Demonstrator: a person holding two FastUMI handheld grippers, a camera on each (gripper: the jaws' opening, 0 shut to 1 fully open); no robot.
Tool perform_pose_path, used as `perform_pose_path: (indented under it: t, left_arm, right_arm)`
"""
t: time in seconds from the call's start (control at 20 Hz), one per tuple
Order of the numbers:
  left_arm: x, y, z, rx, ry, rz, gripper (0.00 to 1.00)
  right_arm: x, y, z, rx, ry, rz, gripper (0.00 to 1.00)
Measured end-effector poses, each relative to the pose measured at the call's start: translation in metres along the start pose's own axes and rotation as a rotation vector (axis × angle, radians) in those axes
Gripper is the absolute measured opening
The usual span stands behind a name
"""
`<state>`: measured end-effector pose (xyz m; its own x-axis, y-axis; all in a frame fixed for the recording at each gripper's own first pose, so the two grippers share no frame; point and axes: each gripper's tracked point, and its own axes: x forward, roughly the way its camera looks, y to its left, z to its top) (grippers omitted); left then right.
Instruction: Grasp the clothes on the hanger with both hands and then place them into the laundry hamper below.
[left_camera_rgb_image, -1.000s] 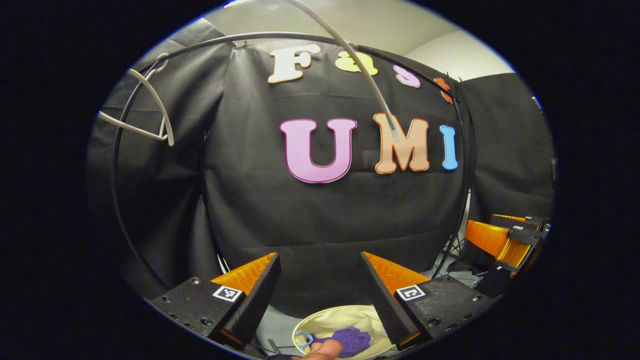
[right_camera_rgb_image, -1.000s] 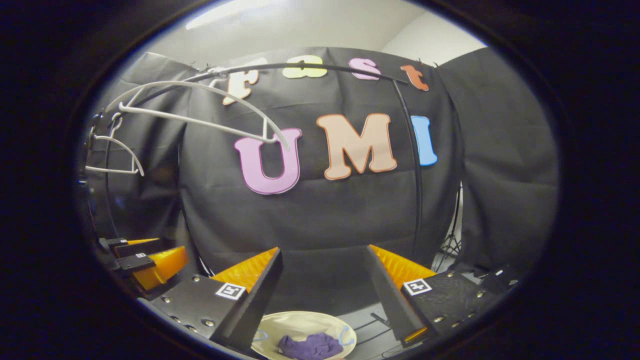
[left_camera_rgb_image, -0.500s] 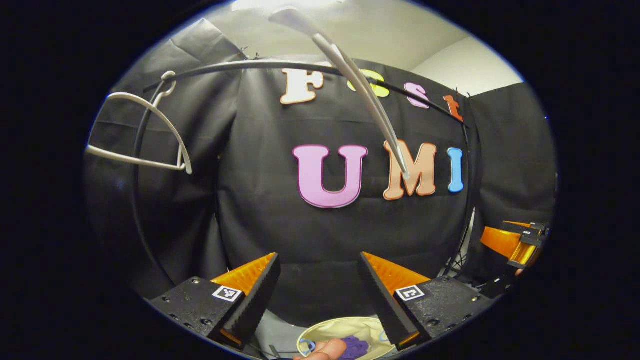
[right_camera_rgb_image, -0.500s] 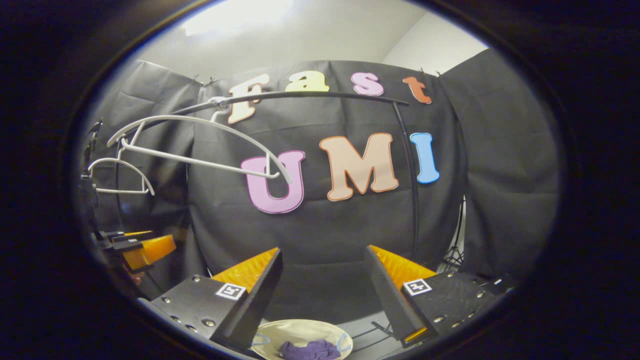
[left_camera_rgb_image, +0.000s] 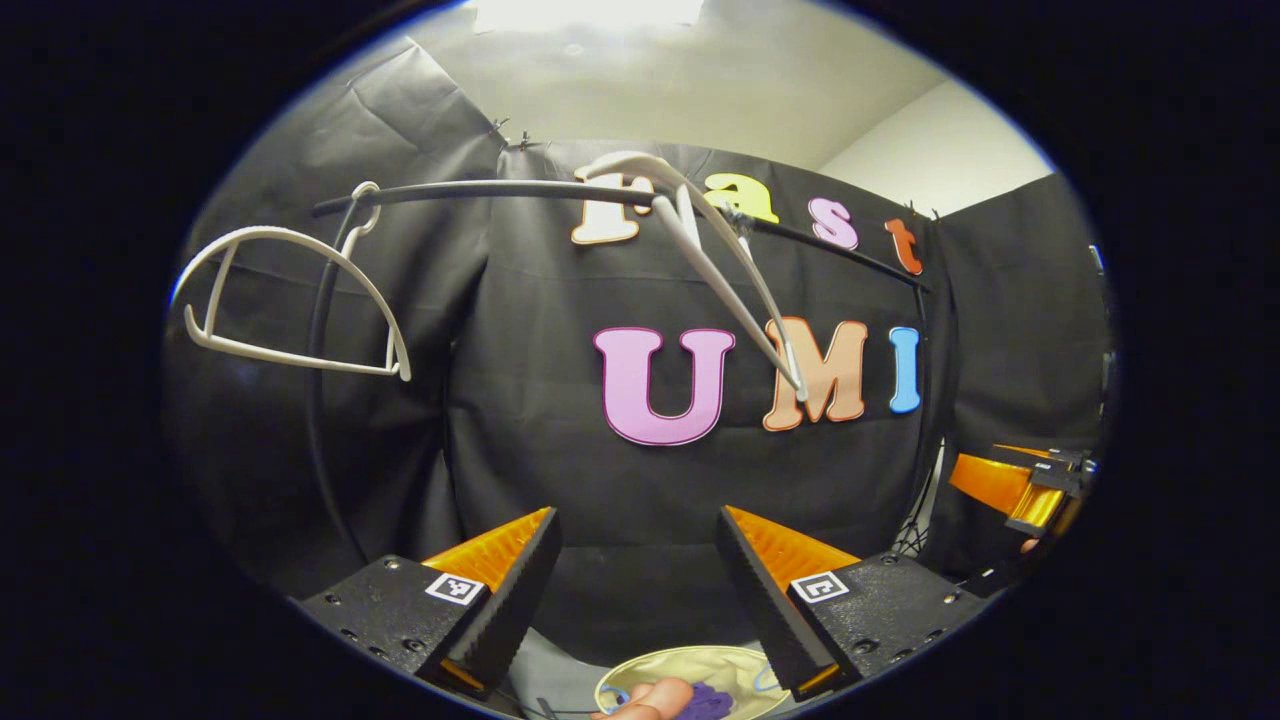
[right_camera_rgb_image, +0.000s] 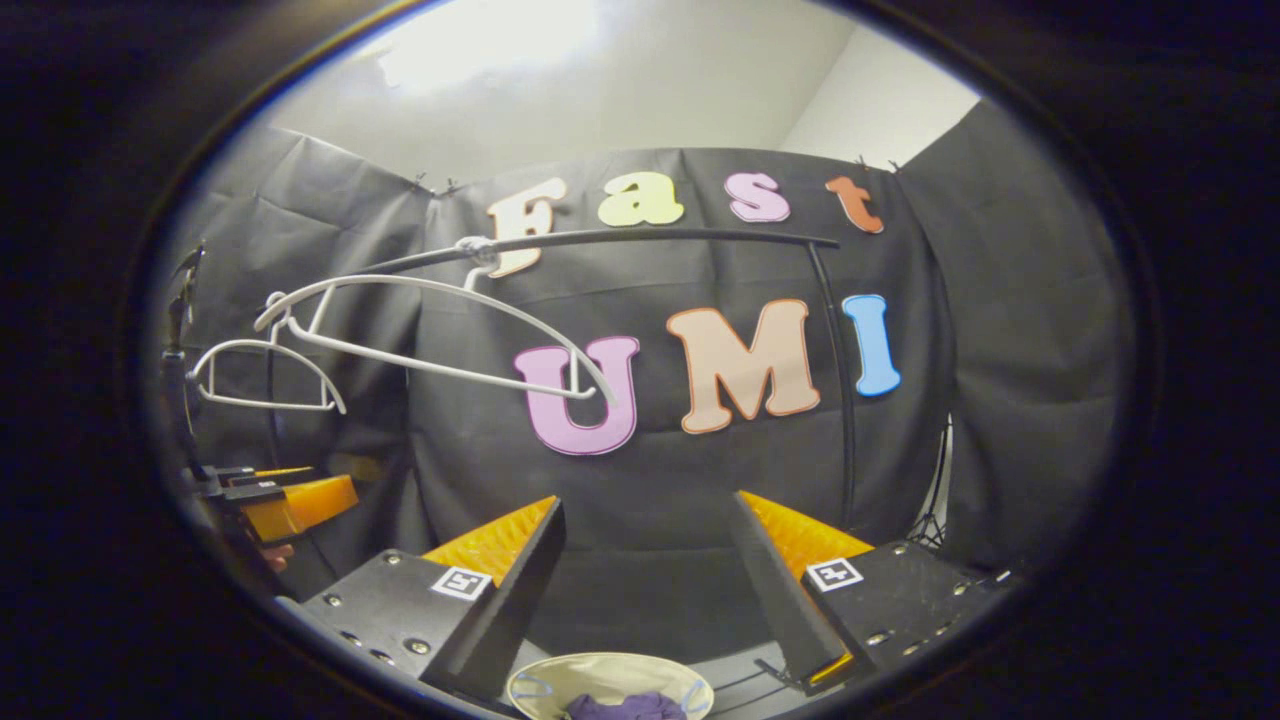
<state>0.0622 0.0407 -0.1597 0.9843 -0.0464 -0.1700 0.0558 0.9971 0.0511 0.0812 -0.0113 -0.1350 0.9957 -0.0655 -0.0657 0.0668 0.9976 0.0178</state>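
Observation:
Purple clothes (left_camera_rgb_image: 708, 700) (right_camera_rgb_image: 622, 707) lie inside the cream laundry hamper (left_camera_rgb_image: 735, 668) (right_camera_rgb_image: 610, 672) at the bottom edge of both views. Two bare white hangers (left_camera_rgb_image: 300, 290) (left_camera_rgb_image: 730, 275) hang on the black rail (left_camera_rgb_image: 480, 190); in the right gripper view they are the hangers (right_camera_rgb_image: 440, 335) (right_camera_rgb_image: 265, 375) under the rail (right_camera_rgb_image: 650, 238). My left gripper (left_camera_rgb_image: 635, 570) is open and holds nothing, above the hamper. My right gripper (right_camera_rgb_image: 645, 565) is open and holds nothing too. The right gripper (left_camera_rgb_image: 1030, 485) also appears at the right edge of the left gripper view, the left gripper (right_camera_rgb_image: 275, 500) at the left of the right gripper view.
A finger (left_camera_rgb_image: 650, 695) of the person shows at the hamper's rim in the left gripper view. Black cloth walls close the booth behind the rail. A rail post (right_camera_rgb_image: 840, 400) stands at the right, with a tripod foot (right_camera_rgb_image: 925, 525) beyond it.
Both grippers have pulled back and tilted upward: the rail and hangers sit lower in the views, and less of the hamper and purple clothes shows. Both stay open.

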Motion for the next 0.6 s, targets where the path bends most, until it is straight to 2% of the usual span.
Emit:
perform_pose_path:
  t: [0.3,0.35,0.6]
  left_arm:
    - [-0.01,-0.004,0.009,-0.009,-0.018,0.045,0.92]
    - [-0.01,-0.005,0.008,-0.013,-0.013,0.052,0.95]
    - [-0.005,-0.022,0.003,-0.01,0.007,0.068,0.92]
  right_arm:
    - [-0.01,0.018,0.006,-0.001,0.004,0.12,1.0]
    - [-0.012,0.018,0.009,0.003,0.002,0.132,1.0]
    - [-0.018,0.027,0.024,0.015,-0.01,0.217,0.98]
